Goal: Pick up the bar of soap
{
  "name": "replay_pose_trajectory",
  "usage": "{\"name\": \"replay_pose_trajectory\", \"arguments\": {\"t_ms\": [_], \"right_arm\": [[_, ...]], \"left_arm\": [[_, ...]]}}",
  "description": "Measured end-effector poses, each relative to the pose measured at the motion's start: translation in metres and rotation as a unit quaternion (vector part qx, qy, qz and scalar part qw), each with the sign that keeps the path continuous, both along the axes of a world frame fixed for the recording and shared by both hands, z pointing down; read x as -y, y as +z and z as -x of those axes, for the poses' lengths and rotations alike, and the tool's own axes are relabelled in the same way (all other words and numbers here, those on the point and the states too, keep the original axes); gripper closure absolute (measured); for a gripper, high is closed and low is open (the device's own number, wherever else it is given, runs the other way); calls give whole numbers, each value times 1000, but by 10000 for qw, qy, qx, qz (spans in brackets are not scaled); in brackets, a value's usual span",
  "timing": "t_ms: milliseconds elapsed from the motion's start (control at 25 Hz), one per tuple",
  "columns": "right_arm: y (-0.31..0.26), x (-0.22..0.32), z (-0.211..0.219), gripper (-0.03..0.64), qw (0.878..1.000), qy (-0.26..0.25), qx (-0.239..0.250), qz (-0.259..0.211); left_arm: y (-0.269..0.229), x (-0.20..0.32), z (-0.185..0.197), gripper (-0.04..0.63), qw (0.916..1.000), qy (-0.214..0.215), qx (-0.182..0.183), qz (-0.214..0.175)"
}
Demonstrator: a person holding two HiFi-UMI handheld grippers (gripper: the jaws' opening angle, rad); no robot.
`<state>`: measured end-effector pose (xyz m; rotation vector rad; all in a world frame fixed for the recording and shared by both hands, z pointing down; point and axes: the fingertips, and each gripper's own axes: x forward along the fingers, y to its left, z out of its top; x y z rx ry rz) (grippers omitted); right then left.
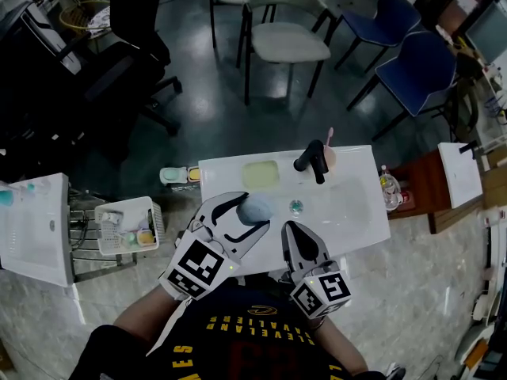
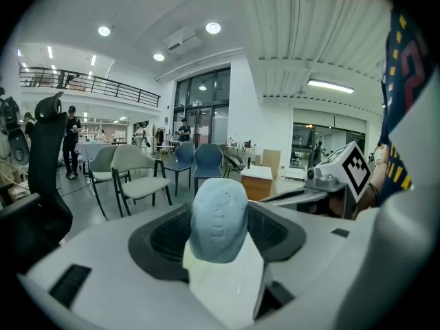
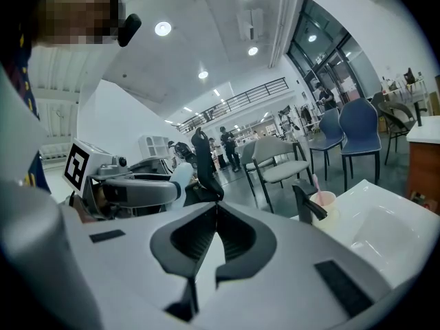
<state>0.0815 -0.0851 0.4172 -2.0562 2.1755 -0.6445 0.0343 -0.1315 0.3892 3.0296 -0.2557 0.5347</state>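
Observation:
A pale blue oval bar of soap (image 1: 255, 209) sits clamped between the jaws of my left gripper (image 1: 252, 212), held above the near left part of the white sink counter (image 1: 364, 212). The left gripper view shows the soap (image 2: 218, 220) upright between the dark pads, and my left gripper (image 2: 220, 232) is shut on it. My right gripper (image 1: 291, 232) hovers over the counter's front edge, its jaws closed and empty. In its own view the right gripper (image 3: 214, 212) has its pads meeting, and the soap (image 3: 180, 175) shows at the left.
On the counter are a black faucet (image 1: 313, 160), a pink cup with a toothbrush (image 1: 329, 155), a yellowish soap dish (image 1: 261, 174) and the basin drain (image 1: 296, 207). A wire rack with a basket (image 1: 127, 226) stands to the left; chairs (image 1: 285, 38) stand beyond.

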Motion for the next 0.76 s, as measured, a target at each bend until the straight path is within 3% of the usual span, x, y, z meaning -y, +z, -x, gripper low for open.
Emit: {"name": "replay_pose_trajectory", "arguments": {"t_ms": [760], "right_arm": [[9, 0, -36, 600, 9996, -225, 138, 48]], "left_arm": [[12, 3, -38, 322, 9996, -189, 212, 19]]}}
